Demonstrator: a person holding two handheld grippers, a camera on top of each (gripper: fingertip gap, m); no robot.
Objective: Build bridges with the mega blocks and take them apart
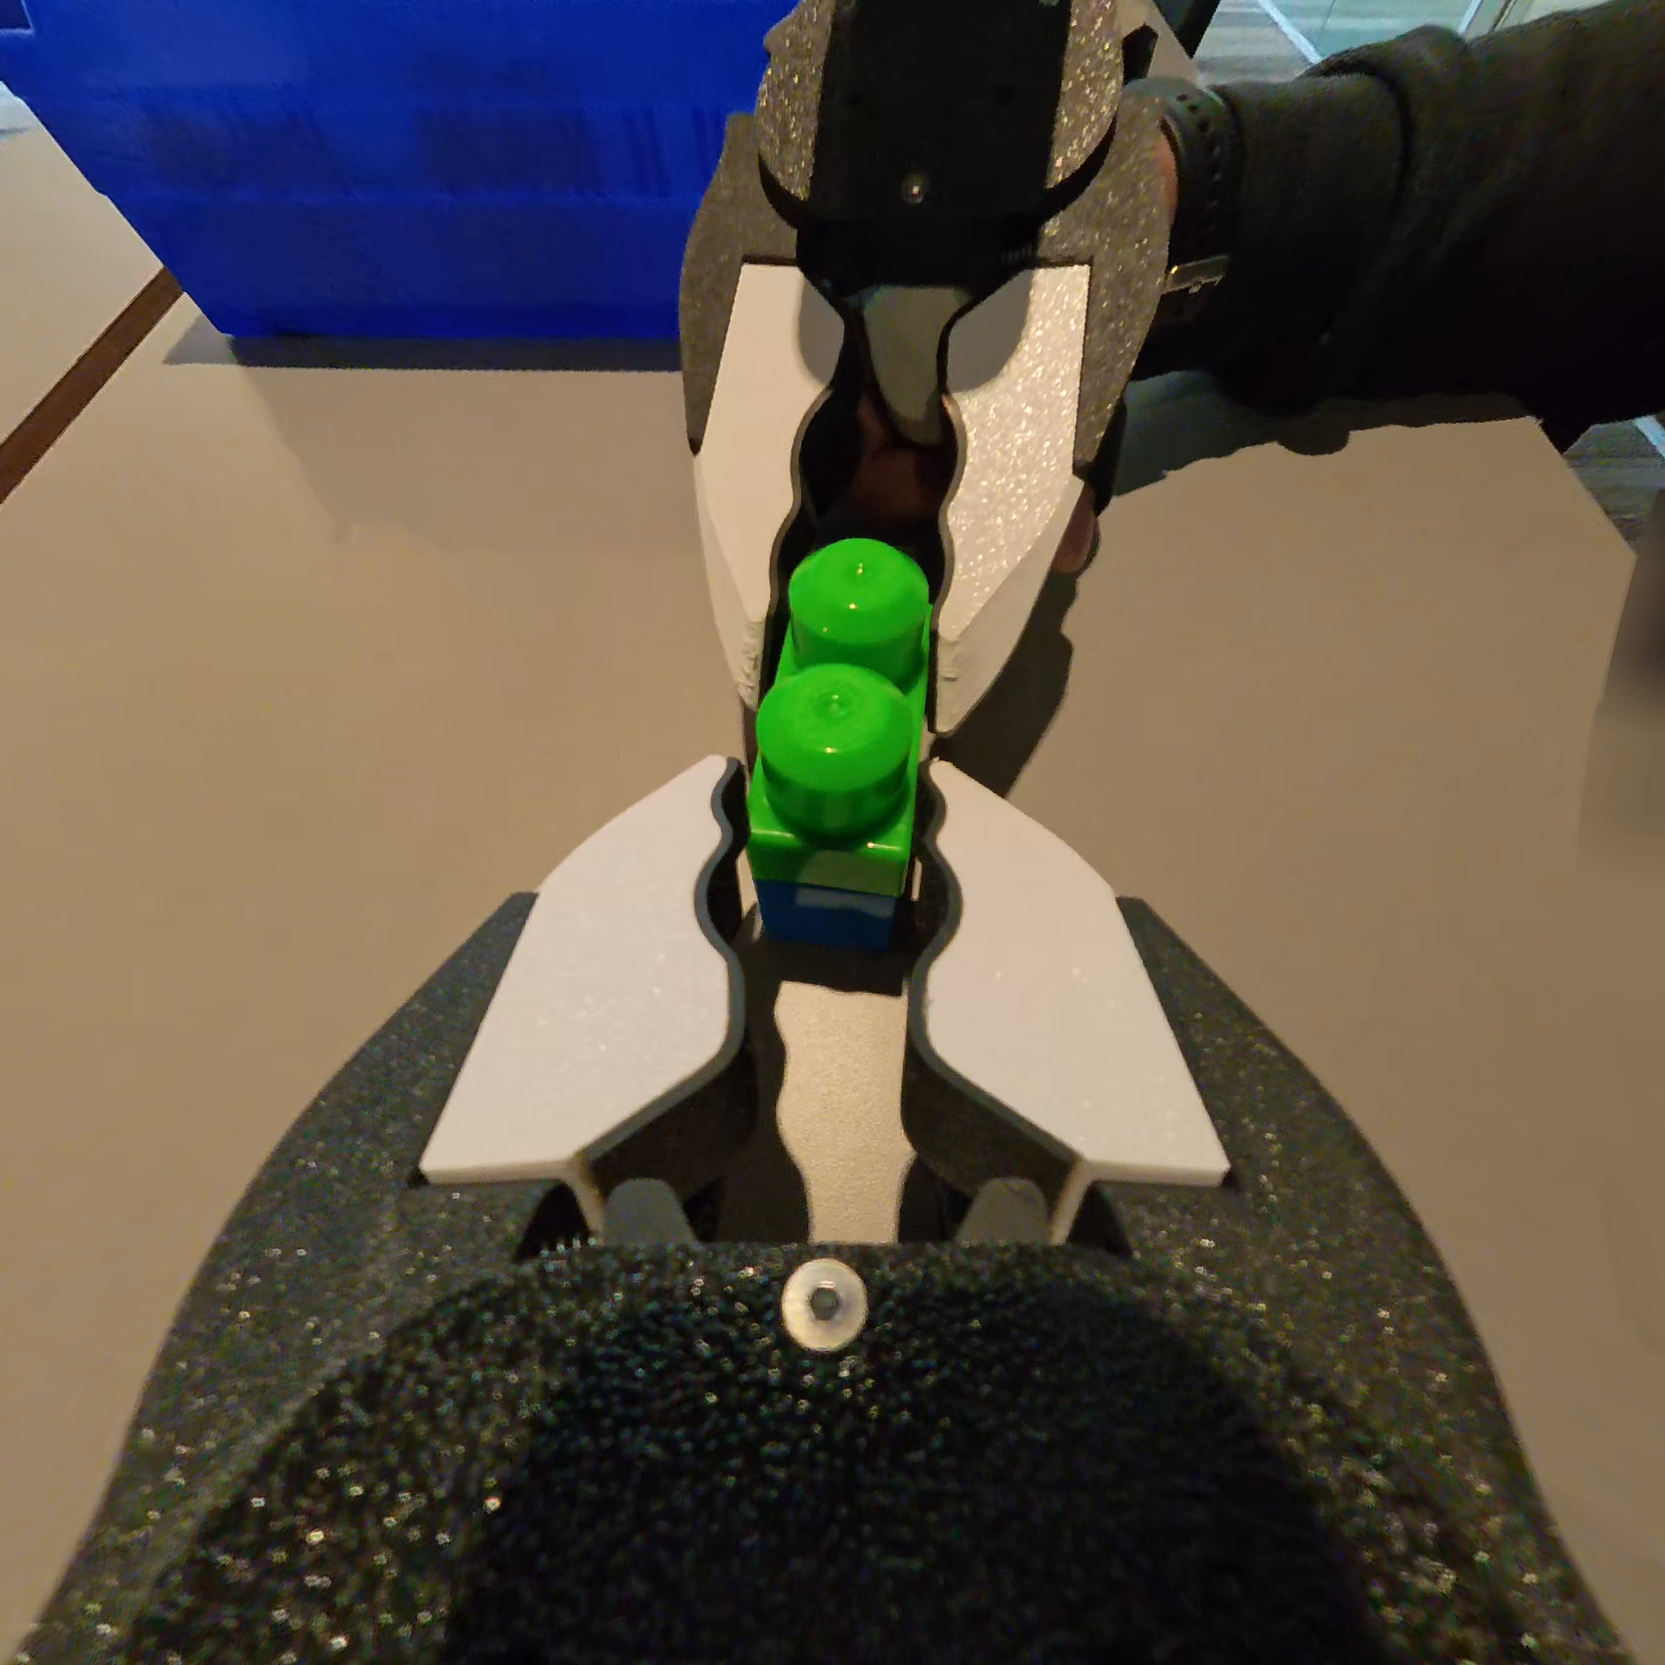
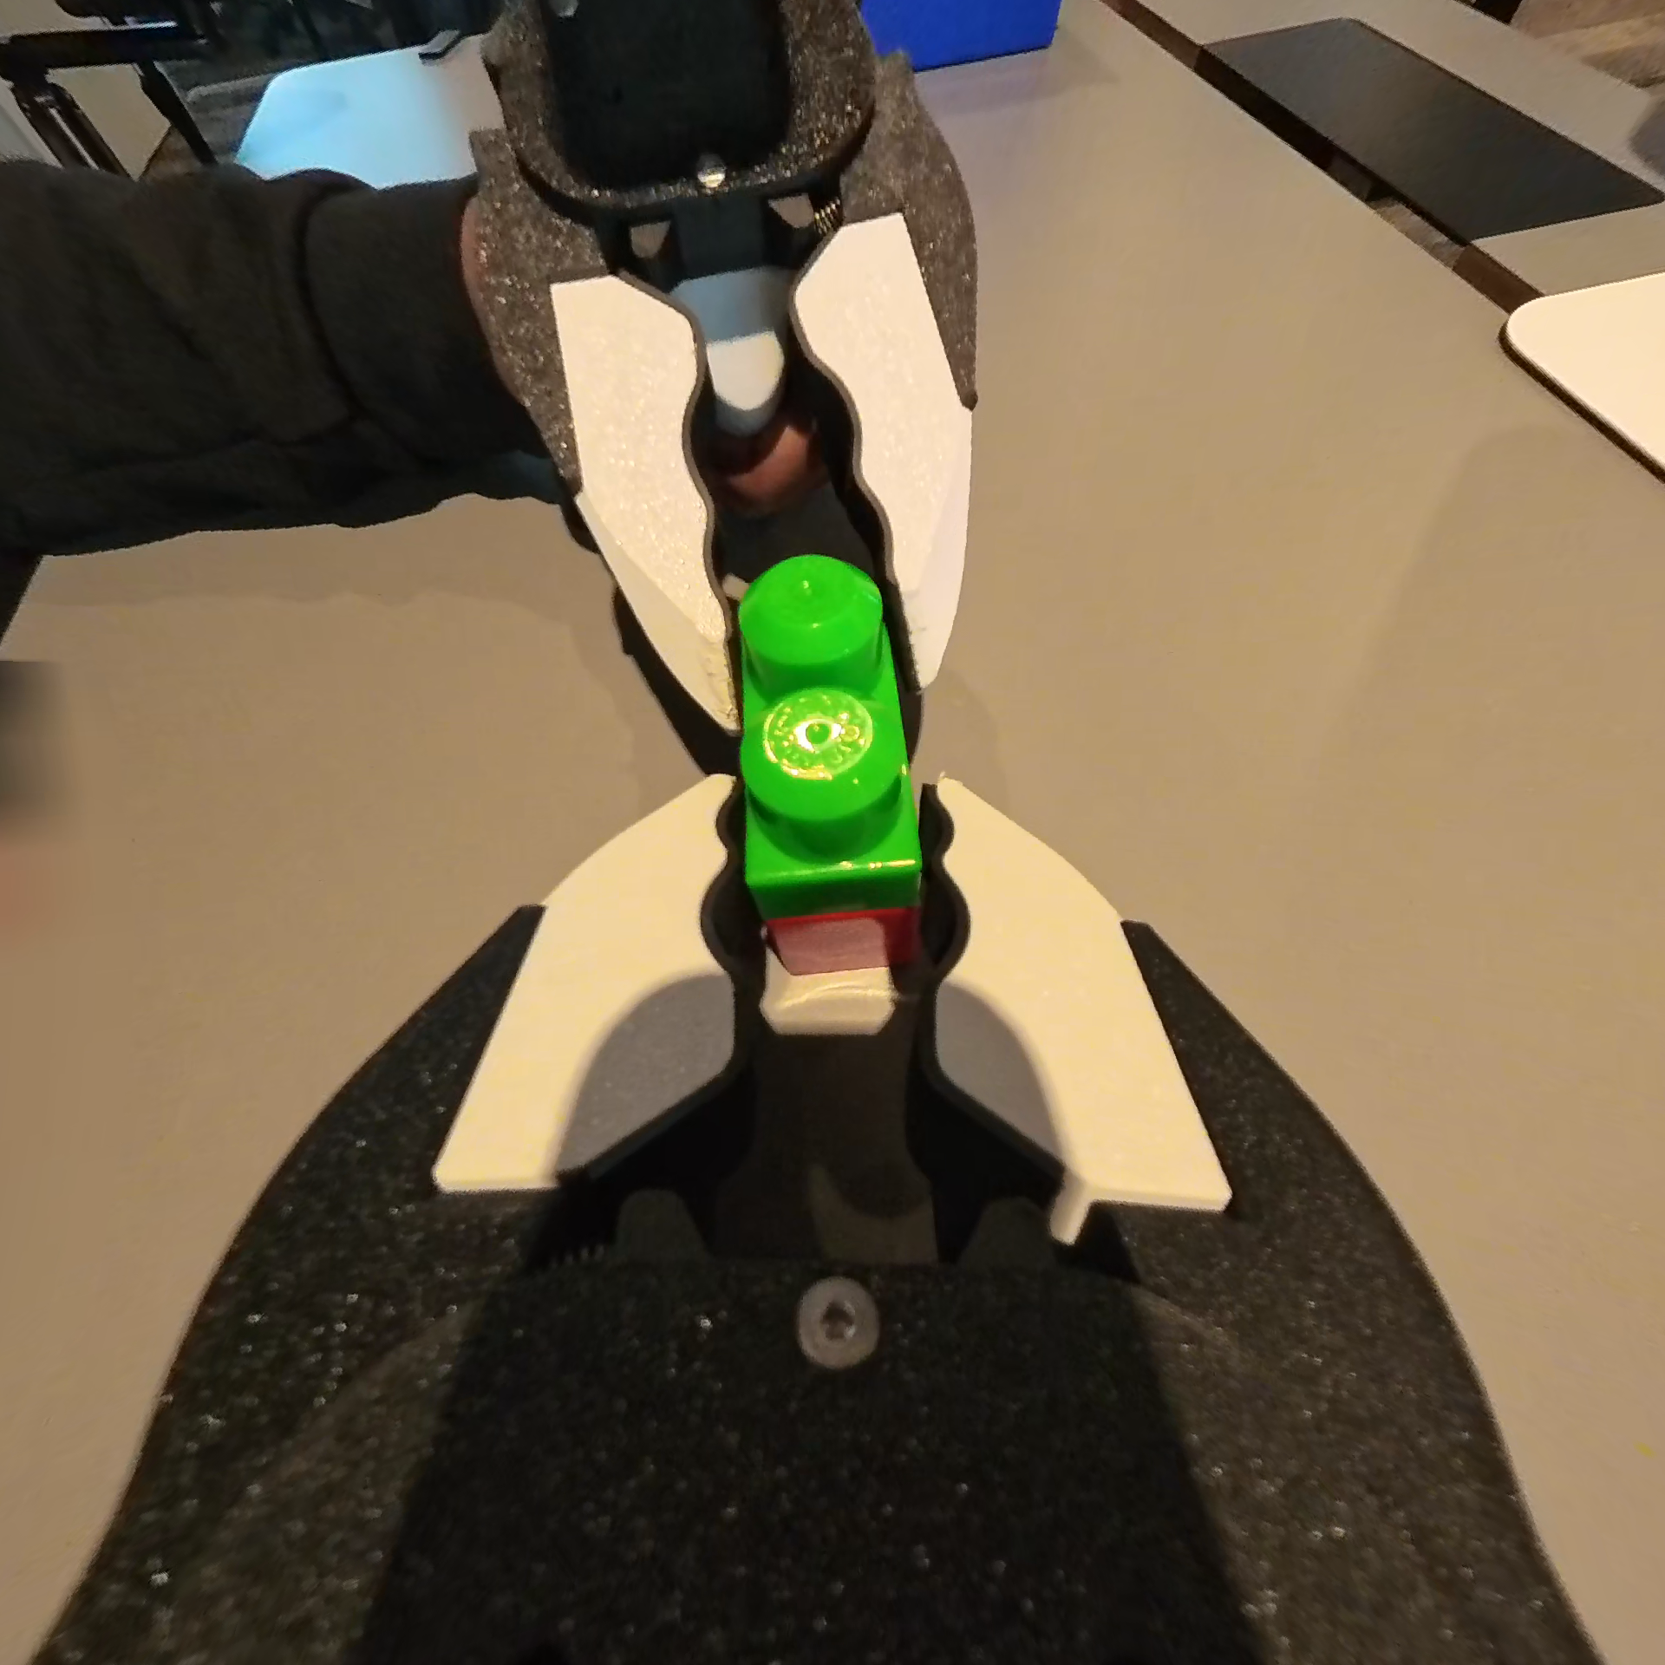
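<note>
A green two-stud block [image 1: 833,721] lies lengthwise between my two grippers, which face each other over the grey table [image 1: 360,631]. In the left wrist view a blue block [image 1: 824,914] sits under its near end. In the right wrist view the green block [image 2: 824,775] has a red block [image 2: 838,946] under its near end. My left gripper [image 1: 838,806] is shut on the green block's near end. My right gripper [image 2: 829,811] is shut on the opposite end. Each gripper also shows across from the other: the right gripper [image 1: 851,694] and the left gripper [image 2: 820,685]. The blocks' lower parts are hidden.
A blue bin [image 1: 405,162] stands at the table's far side and also shows in the right wrist view [image 2: 955,27]. A black mat [image 2: 1423,153] and a white board [image 2: 1586,360] lie to the right. Dark sleeves [image 1: 1396,225] [image 2: 180,342] hold the grippers. Left and right tips are no more than a few centimetres apart.
</note>
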